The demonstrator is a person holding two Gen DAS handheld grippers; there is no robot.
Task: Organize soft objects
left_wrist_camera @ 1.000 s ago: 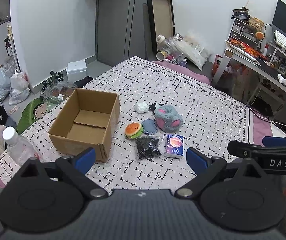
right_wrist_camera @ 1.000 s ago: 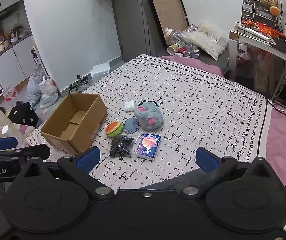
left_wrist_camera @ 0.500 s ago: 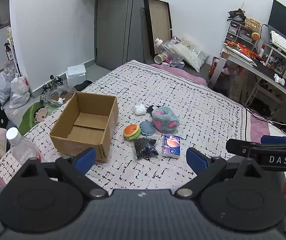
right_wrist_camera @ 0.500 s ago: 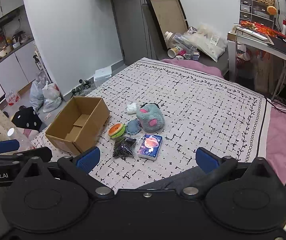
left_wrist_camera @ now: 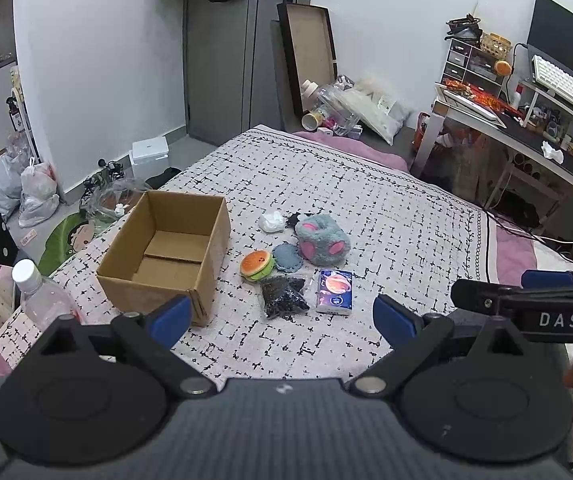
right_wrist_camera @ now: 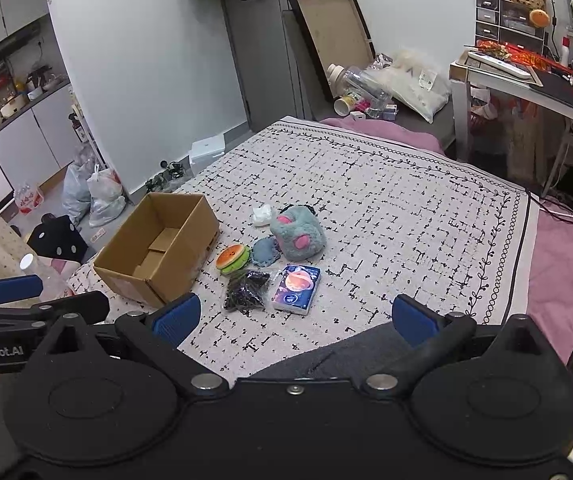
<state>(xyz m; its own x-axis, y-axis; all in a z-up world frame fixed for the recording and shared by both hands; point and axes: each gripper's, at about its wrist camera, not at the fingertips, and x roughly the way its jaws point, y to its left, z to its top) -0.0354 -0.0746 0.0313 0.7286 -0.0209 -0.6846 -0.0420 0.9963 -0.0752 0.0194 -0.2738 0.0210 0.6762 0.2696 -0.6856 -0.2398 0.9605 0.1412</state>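
Both my grippers, left gripper [left_wrist_camera: 278,316] and right gripper [right_wrist_camera: 294,316], spread wide and empty above the bed [left_wrist_camera: 386,220], cardboard box [left_wrist_camera: 166,248] open beside burger toy [left_wrist_camera: 256,265], grey plush [left_wrist_camera: 322,238].

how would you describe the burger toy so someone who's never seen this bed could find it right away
Start at the open cardboard box on the patterned bed cover; a small cluster of items lies just to its right. The burger toy is the cluster's nearest piece to the box, beside a blue-grey round pad. It alone is orange on top with a green edge.

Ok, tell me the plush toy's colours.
Grey-teal fur with pink patches; clearest in the left wrist view.
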